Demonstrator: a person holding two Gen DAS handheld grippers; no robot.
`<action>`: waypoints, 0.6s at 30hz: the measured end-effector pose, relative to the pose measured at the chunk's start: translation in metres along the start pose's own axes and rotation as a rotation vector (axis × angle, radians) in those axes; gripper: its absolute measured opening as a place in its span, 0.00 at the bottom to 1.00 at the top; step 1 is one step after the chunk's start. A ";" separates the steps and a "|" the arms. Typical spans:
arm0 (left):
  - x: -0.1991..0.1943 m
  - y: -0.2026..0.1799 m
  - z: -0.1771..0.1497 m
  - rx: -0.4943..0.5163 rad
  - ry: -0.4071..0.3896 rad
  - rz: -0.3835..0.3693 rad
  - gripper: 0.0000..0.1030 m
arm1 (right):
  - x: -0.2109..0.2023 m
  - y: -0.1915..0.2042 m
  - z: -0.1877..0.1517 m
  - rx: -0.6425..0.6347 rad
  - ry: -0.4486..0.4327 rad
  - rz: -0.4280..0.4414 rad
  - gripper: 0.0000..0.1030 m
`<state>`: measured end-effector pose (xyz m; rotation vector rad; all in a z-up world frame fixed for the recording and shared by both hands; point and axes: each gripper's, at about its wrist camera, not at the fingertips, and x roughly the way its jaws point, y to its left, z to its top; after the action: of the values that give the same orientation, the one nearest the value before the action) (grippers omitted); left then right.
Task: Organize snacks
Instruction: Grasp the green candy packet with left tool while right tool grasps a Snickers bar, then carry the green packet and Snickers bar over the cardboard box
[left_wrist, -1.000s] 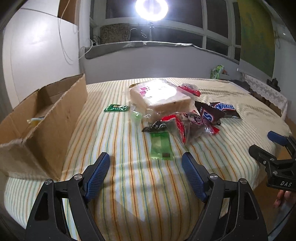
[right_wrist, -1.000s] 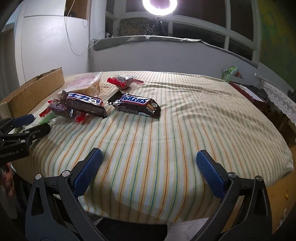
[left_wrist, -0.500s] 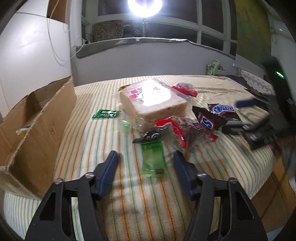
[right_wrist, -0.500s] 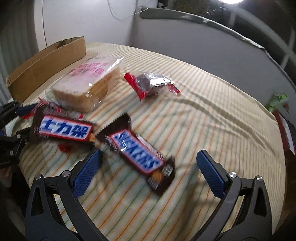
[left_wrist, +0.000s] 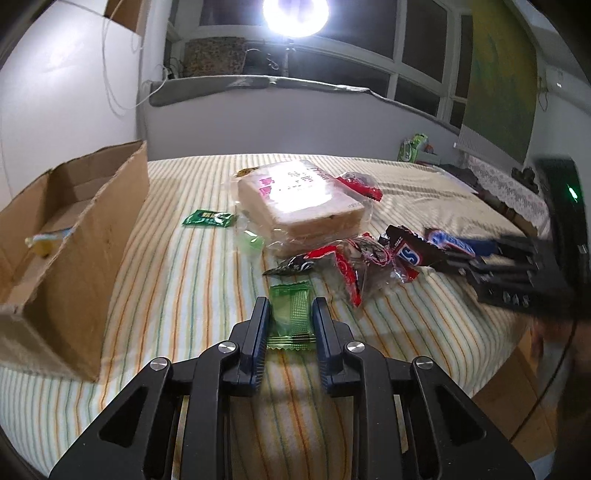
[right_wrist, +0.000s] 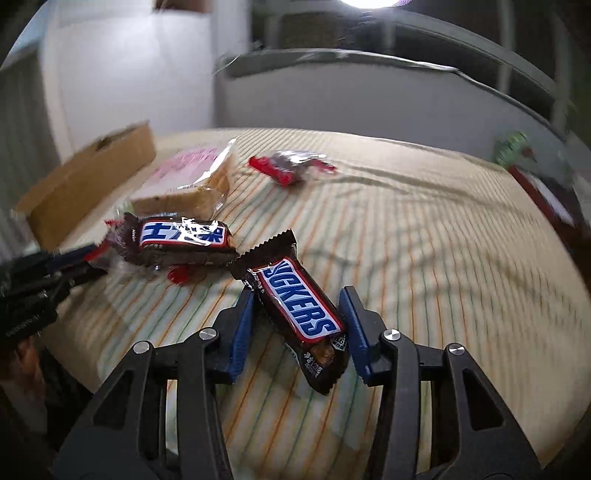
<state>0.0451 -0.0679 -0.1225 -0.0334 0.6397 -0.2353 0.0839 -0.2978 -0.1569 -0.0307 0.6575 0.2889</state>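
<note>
My left gripper (left_wrist: 290, 310) has its jaws close around a green snack packet (left_wrist: 291, 314) lying on the striped cloth; the pads look to be touching its sides. My right gripper (right_wrist: 297, 302) straddles a Snickers bar (right_wrist: 295, 306), jaws narrowed but with gaps at both sides. Behind lie a second Snickers bar with Chinese lettering (right_wrist: 183, 240), a bagged sandwich loaf (left_wrist: 299, 206), red-wrapped snacks (left_wrist: 354, 262), another red pack (right_wrist: 291, 168) and a small dark green packet (left_wrist: 208, 218). The right gripper also shows blurred in the left wrist view (left_wrist: 509, 266).
An open cardboard box (left_wrist: 62, 236) stands at the left of the table, with a yellow item inside. The round table's edge (left_wrist: 480, 369) drops off near front and right. A wall ledge and a ring light stand behind.
Both grippers moved forward and down onto the snacks and narrowed: the left around the green packet, the right around the Snickers bar.
</note>
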 end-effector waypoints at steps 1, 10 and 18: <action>-0.001 0.000 -0.001 -0.002 -0.001 0.002 0.21 | -0.003 0.000 -0.005 0.020 -0.016 -0.005 0.46; -0.005 0.001 -0.002 -0.011 -0.002 0.015 0.21 | -0.008 -0.002 -0.007 0.055 -0.060 -0.031 0.45; -0.004 0.005 -0.004 -0.024 -0.015 0.012 0.21 | -0.010 -0.006 -0.012 0.109 -0.110 -0.027 0.44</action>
<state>0.0406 -0.0623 -0.1241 -0.0541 0.6272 -0.2158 0.0710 -0.3076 -0.1602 0.0802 0.5618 0.2266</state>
